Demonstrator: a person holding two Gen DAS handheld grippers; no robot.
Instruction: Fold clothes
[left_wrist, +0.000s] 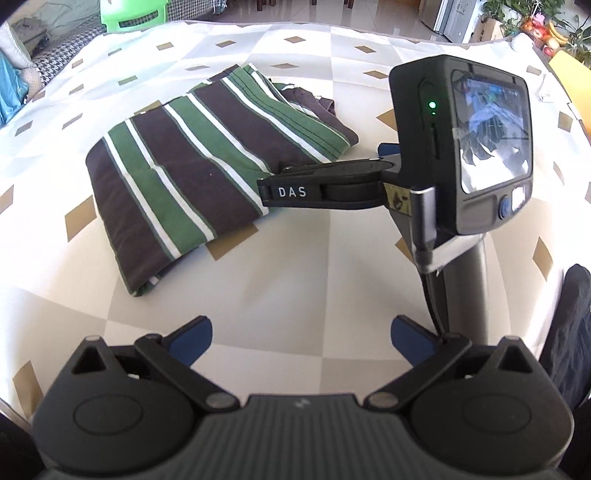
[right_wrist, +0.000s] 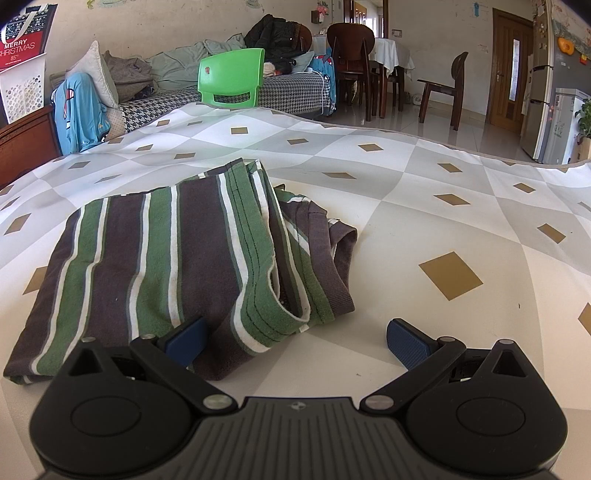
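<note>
A folded striped shirt (left_wrist: 192, 173), brown and green with thin white lines, lies on the table (left_wrist: 295, 277), which is covered by a cloth of pale grey and white diamonds with small tan lozenges. In the left wrist view the garment sits left of centre, a neat rectangle with its stripes running diagonally; a looser bunch of brown fabric pokes out at its far right corner.

The left gripper (left_wrist: 301, 338) hangs low over bare cloth on the near side of the shirt. Its blue-padded fingers (left_wrist: 194, 336) are spread wide apart, with nothing between them and no contact with the garment.

Further right in the same view, the right gripper (left_wrist: 386, 149) reaches in from the side, its black body marked "DAS" lying at the shirt's right edge and its camera unit (left_wrist: 480, 147) showing a green light.

In the right wrist view the right gripper (right_wrist: 297, 339) also has its jaws spread wide and grips nothing. Its left pad (right_wrist: 188, 341) lies over the near edge of the shirt (right_wrist: 147, 266), while the right pad is above the tablecloth, apart from the fabric. The shirt's open hem curls up between them.

A green plastic chair (right_wrist: 231, 77) stands beyond the table's far edge.
</note>
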